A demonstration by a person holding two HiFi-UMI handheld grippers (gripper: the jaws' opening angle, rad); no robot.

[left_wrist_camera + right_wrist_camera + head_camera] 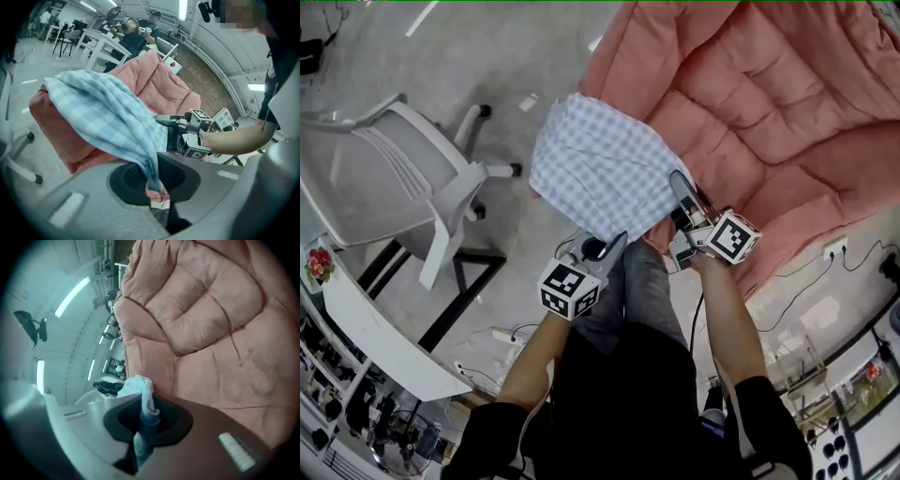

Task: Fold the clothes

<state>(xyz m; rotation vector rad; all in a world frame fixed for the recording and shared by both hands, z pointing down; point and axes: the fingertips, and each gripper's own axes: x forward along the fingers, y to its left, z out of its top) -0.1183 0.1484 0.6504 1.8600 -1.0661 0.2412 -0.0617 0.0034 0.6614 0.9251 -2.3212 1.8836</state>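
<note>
Checked garment (pixel 600 169), pale blue and white, is spreading over the front edge of a pink quilted couch (pixel 787 103) in the head view, with its near edge bunching toward the person. From below, the left gripper (pixel 609 246) is reaching into that near edge, while the right gripper (pixel 682 192) is lying along the garment's right side, against the couch. Each gripper is carrying 1 cube printed with black and white block patterns. A white chair (pixel 394 178) is standing on the grey floor (pixel 487 56) at the left, apart from the couch.

The left gripper view is showing what the head view is hiding. Its 2 jaws are pressing together on a narrow twist of the checked fabric, and from there the cloth is rising and fanning out over the couch's corner. The right gripper is showing just beyond, with the person's forearm (pixel 234 138) behind it. Far back, people (pixel 136 37) are standing by white tables (pixel 101 47).

In the right gripper view, its 2 jaws are clamping a bunched fold of the same garment. The fold is looking whitish here and sticking up past the pads. Pink quilting is filling most of this view, and long ceiling lights (pixel 70 296) are glowing at the left.
</note>
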